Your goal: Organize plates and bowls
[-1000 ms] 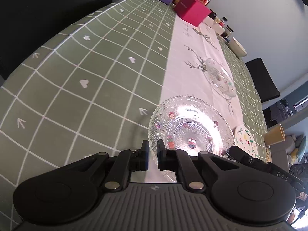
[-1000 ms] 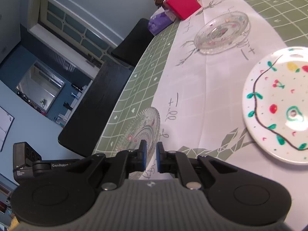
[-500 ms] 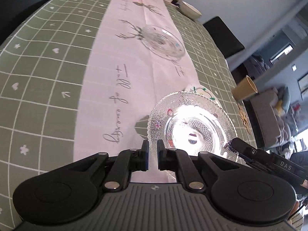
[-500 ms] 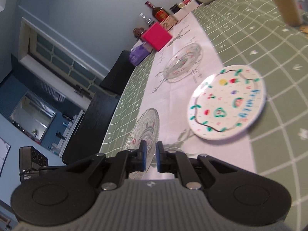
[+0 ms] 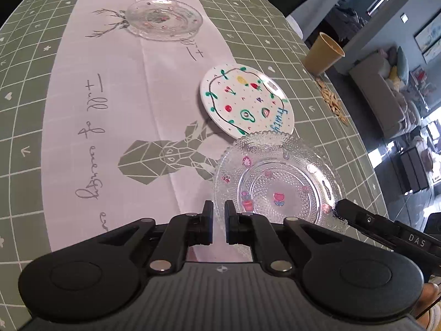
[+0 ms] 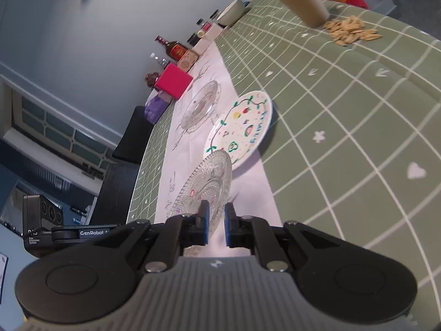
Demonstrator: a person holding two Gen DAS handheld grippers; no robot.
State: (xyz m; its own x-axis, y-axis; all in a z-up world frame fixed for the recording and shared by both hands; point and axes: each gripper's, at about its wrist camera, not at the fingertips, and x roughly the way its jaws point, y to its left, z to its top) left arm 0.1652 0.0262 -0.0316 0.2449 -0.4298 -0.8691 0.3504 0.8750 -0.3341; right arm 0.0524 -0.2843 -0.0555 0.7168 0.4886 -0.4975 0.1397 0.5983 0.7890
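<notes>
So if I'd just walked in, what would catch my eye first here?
Probably the clear glass plate, held off the table at its rim by both black tongs, left and right. Just beyond it lies a white plate painted with fruit, on the pale runner. A tan paper cup stands by scattered seeds near the table's edge.

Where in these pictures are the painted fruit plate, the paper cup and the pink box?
painted fruit plate (image 5: 246, 101): left wrist view, its white centre.
paper cup (image 6: 301, 0): right wrist view, its side wall.
pink box (image 6: 173, 81): right wrist view, its front face.
</notes>
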